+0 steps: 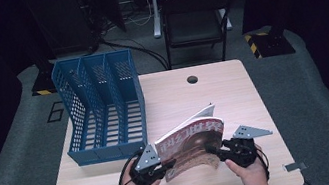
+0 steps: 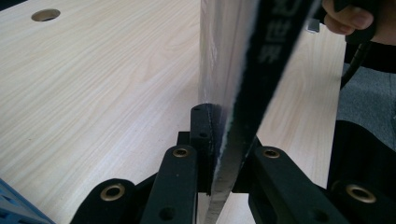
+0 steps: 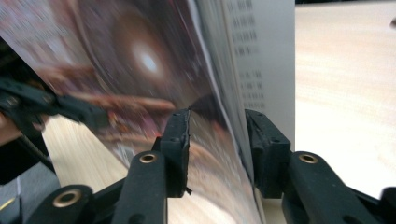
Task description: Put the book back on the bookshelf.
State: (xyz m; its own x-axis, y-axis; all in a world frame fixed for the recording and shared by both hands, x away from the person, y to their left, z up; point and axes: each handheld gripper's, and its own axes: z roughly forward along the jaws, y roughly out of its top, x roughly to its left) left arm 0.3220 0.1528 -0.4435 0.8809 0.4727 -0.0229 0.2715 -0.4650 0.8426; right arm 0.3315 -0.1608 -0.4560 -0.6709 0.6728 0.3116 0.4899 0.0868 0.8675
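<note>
Glossy paper magazine [image 1: 192,144], pale matt wood-grain table [image 1: 224,97], blue perforated plastic file rack [image 1: 103,108], matt black jaws

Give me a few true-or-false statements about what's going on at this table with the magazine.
1. Both hand-held grippers, left and right, clamp the magazine. True.
2. The magazine lies flat on the table. False: it is held up off it.
3. The blue file rack stands left of the magazine. True.
4. Papers fill the rack. False: its slots are empty.
5. A chair stands beyond the table. True.
</note>
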